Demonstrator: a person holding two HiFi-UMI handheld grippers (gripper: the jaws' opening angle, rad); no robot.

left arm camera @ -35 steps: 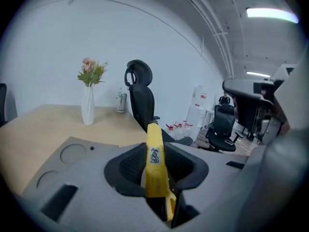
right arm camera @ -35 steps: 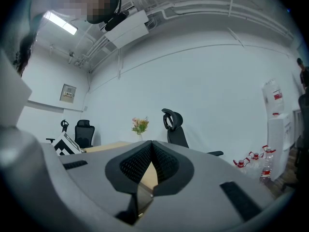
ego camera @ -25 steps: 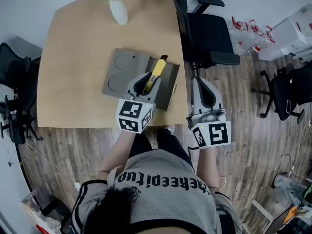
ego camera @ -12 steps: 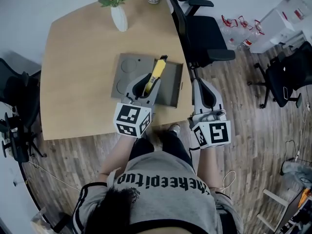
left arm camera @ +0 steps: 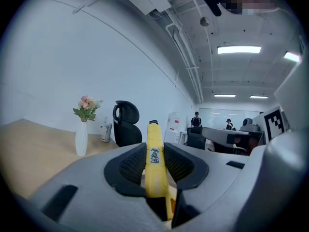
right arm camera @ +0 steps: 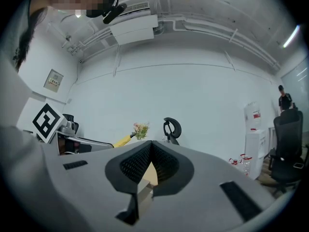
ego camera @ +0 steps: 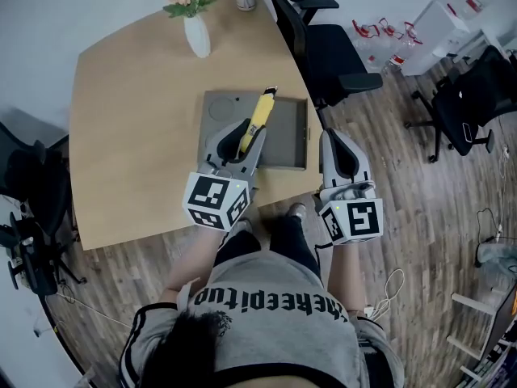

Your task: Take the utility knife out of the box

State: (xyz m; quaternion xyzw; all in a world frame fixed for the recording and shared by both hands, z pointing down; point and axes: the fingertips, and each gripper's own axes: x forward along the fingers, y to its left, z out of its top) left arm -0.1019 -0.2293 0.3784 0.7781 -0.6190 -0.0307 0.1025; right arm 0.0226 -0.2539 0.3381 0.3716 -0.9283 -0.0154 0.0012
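Left gripper (ego camera: 242, 141) clamps the yellow utility knife (ego camera: 259, 116) over the grey box (ego camera: 289, 140) by the table's (ego camera: 129, 120) near edge; right gripper (ego camera: 334, 140) hangs off its right side. Left gripper view: pads squeeze the knife's sides. Right gripper view: jaws together, empty.

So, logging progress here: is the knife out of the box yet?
Out. The left gripper clamps the yellow knife in the air above the grey box, not touching it.

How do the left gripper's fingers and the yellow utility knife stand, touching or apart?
Touching. The left gripper view shows both fingers pressed against the sides of the utility knife, no gap on either side.
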